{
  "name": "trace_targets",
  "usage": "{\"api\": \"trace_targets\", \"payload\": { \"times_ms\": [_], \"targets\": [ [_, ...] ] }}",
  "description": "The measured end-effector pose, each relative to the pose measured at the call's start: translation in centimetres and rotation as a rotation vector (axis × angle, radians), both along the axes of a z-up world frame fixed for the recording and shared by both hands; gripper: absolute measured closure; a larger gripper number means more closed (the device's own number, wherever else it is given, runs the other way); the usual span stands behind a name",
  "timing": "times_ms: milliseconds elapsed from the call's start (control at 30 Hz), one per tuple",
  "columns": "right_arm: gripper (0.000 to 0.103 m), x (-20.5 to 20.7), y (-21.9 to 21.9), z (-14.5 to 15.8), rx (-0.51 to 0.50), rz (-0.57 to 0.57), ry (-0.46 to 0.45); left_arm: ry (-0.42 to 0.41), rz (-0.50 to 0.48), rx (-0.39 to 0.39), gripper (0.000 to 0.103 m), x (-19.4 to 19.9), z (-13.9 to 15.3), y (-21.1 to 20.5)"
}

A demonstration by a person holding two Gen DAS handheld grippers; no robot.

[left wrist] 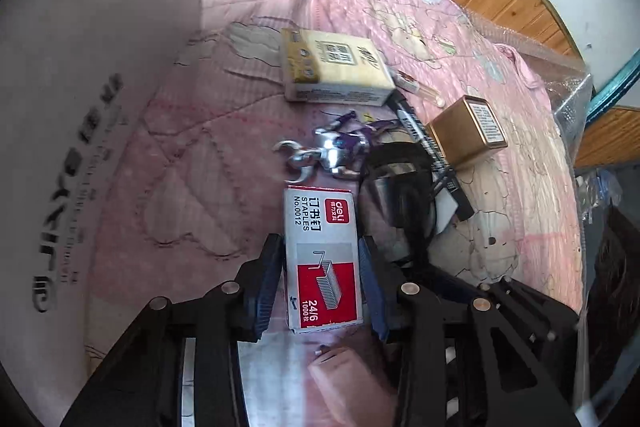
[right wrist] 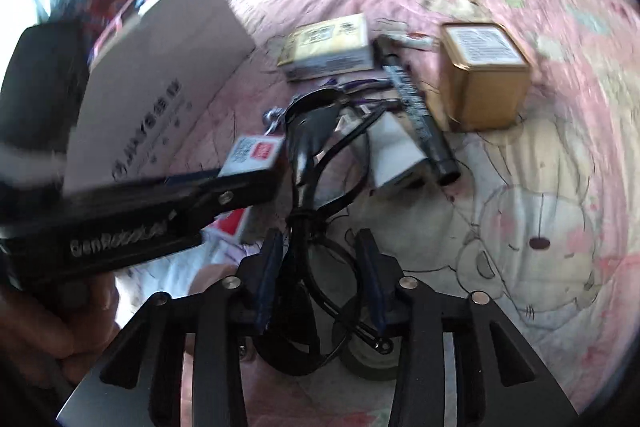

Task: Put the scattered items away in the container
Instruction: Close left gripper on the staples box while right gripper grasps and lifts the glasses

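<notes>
Left wrist view shows our left gripper (left wrist: pixel 322 267) clamped on the staples box (left wrist: pixel 322 259), lifted above the pink quilt (left wrist: pixel 180 167); its long axis runs along the fingers, Deli logo end pointing forward. We should carry it level over the wall of the cardboard container (left wrist: pixel 88 87) before letting go. Our right gripper (right wrist: pixel 320 279) hangs spread apart over the black cable (right wrist: pixel 312 163), empty.

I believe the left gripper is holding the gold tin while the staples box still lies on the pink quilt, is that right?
Not quite: it is the other way round for the held item. The left wrist view shows the left gripper shut on the staples box, and the gold tin is what lies on the pink quilt.
</notes>
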State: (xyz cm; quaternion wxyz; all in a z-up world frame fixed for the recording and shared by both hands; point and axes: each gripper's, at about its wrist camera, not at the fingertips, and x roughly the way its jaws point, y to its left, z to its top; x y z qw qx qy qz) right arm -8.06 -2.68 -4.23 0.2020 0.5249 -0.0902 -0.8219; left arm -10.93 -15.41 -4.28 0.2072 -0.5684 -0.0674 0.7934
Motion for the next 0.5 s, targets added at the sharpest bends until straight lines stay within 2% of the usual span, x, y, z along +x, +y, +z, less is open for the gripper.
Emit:
{"api": "trace_targets", "payload": {
  "times_ms": [100, 267, 300, 333, 500],
  "targets": [
    [0.063, -0.3, 0.4, 0.0, -0.027, -0.021, -0.017, 0.016, -0.01, -0.007, 0.064, 0.8, 0.2, -1.4],
    [0.058, -0.9, -1.8, -0.3, 0.089, 0.019, 0.031, 0.04, -0.021, -0.05, 0.063, 1.3, -0.5, -1.6],
    [0.058, -1.0, -2.0, -0.2, 0.109, 0.032, 0.043, 0.047, -0.024, -0.061, 0.063, 1.4, -0.6, -1.5],
    [0.063, -1.2, -2.0, -0.1, 0.116, 0.037, 0.048, 0.053, -0.028, -0.074, 0.064, 1.2, -0.6, -1.1],
    [0.066, -0.9, -0.7, 0.8, 0.043, -0.005, 0.019, 0.058, -0.035, -0.073, 0.064, 0.4, -0.6, -1.4]
  ]
}}
